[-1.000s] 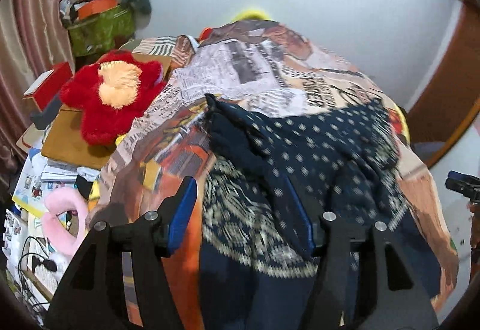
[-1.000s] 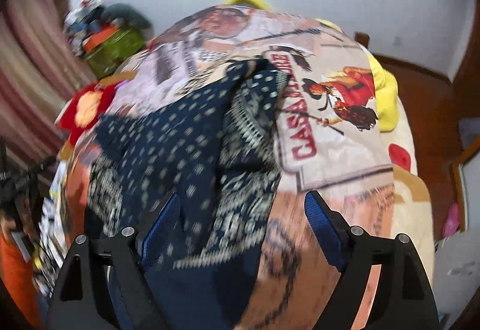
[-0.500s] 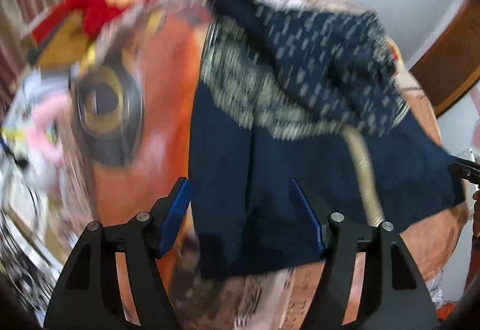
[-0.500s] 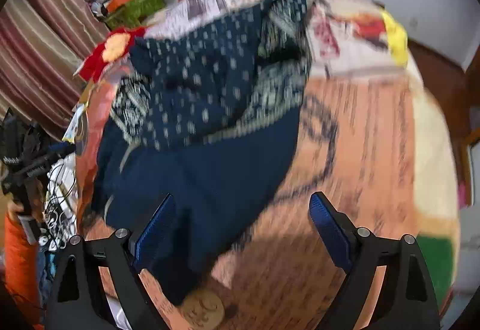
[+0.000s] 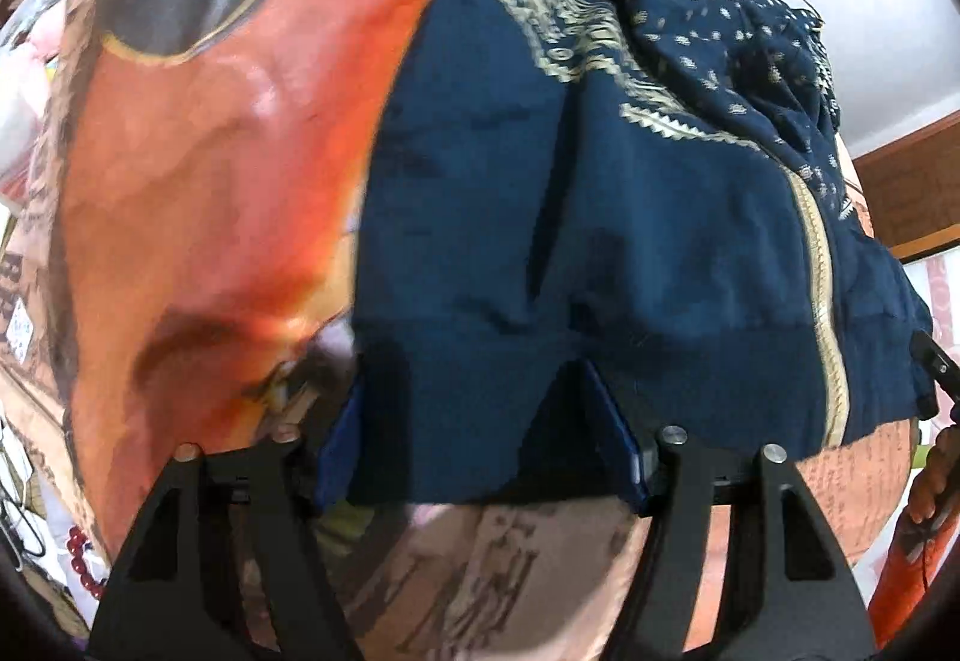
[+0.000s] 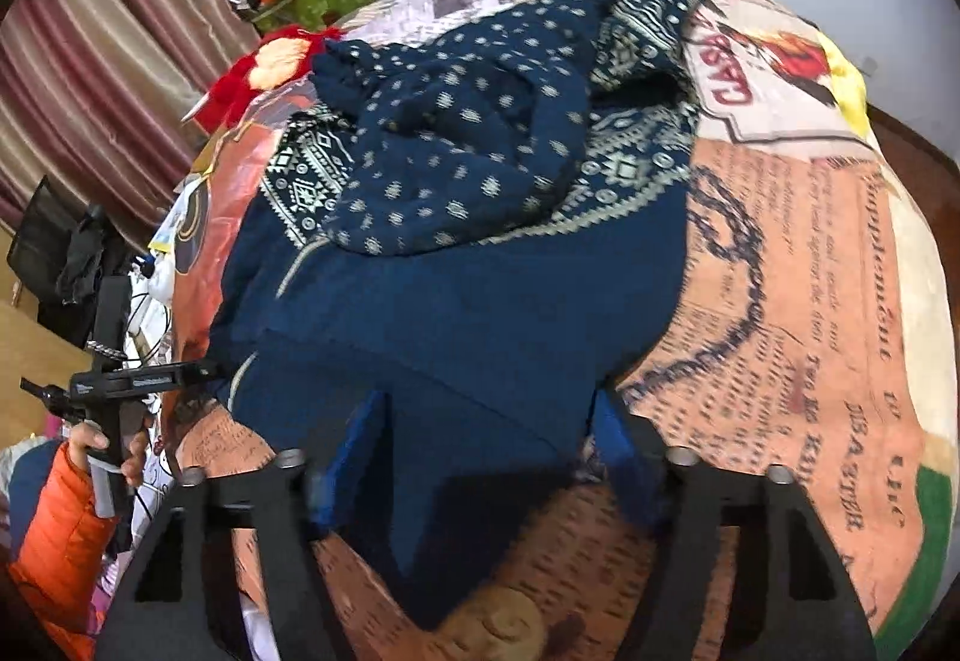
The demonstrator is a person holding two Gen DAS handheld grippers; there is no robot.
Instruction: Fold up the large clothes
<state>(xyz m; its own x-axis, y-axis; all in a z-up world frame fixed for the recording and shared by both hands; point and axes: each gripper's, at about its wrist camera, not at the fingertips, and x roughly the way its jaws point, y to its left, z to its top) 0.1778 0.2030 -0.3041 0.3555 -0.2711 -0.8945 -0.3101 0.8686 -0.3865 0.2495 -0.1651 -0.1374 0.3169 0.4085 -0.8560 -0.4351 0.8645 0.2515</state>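
- Navy garment [image 6: 480, 301]: plain lower panel spread flat on the printed bedcover [image 6: 810, 301], hem nearest the cameras.
- Upper part, dotted and cream-patterned, lies bunched on top.

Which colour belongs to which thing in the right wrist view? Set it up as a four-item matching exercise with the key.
Things:
1. garment
2. plush toy
3. curtain
4. sleeve

Colours:
a. orange
b. maroon stripes
c. navy with a pale pattern
d. red

Pairs: 1-c; 2-d; 3-b; 4-a
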